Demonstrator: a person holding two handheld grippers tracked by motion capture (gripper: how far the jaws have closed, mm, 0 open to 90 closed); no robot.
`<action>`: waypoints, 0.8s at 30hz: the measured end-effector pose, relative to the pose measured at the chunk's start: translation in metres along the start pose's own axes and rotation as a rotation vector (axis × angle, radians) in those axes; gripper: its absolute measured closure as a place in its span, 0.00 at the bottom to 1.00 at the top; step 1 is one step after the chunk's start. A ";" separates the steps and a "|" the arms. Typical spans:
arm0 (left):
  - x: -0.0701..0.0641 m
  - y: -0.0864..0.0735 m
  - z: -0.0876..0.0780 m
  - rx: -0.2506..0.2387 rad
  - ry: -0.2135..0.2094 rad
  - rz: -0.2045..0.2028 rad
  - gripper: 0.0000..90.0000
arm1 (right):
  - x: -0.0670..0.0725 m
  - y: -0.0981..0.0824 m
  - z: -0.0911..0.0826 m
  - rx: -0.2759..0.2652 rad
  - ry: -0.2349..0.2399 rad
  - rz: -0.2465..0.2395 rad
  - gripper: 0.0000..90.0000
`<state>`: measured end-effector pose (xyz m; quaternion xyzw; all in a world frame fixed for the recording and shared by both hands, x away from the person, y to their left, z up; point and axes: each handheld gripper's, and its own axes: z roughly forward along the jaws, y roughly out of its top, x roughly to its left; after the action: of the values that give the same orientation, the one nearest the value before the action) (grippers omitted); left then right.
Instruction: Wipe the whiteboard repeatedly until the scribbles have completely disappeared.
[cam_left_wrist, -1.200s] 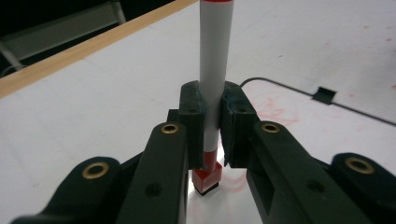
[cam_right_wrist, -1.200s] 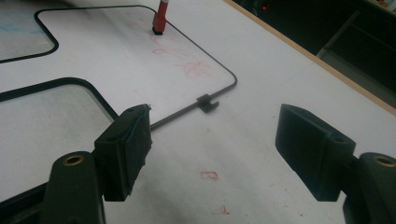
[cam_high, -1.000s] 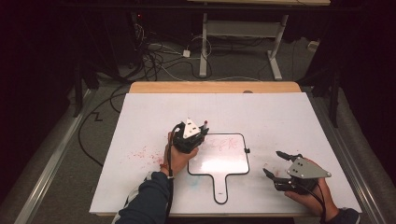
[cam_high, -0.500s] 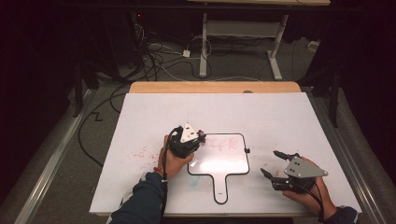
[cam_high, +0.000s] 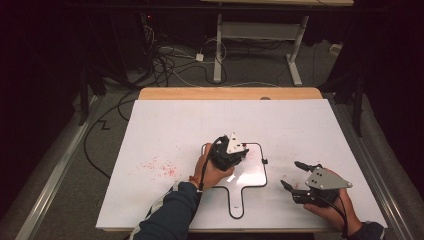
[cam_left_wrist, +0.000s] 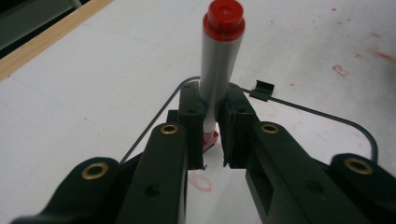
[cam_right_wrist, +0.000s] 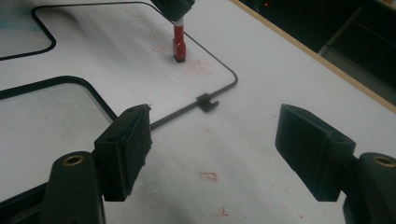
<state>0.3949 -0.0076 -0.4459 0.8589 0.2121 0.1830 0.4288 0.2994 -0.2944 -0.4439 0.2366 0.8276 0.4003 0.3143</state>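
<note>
While clamped between the left gripper's jaws, red-capped grey marker upright over black-rimmed paddle-shaped whiteboard; right gripper jaws wide, empty.

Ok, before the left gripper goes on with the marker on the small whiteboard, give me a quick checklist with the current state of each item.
1. Grip on the marker: ok. The left gripper has its jaws shut on the barrel.
2. Writing end down: ok. The marker's lower red end is at the small whiteboard, by faint red marks.
3. Tip actually touching the surface: cannot tell.
4. Right gripper out of the way: ok. Its jaws are open and hold nothing, off to the board's side.
5. Board lying flat on the table: ok, handle toward the person.
6. Board held steady: not ok. Nothing presses on it.
</note>
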 end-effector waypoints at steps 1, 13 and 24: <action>0.000 0.003 0.002 0.009 0.008 0.004 0.87 | 0.000 0.000 0.000 0.000 -0.002 0.001 0.31; -0.005 0.031 0.027 0.059 -0.017 0.037 0.87 | -0.004 -0.002 -0.002 0.007 -0.011 0.008 0.31; 0.018 0.036 0.034 0.090 0.017 -0.064 0.87 | -0.006 -0.003 -0.003 0.020 -0.029 0.016 0.31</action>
<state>0.4347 -0.0402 -0.4335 0.8685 0.2511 0.1669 0.3935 0.3006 -0.3015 -0.4426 0.2521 0.8249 0.3912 0.3207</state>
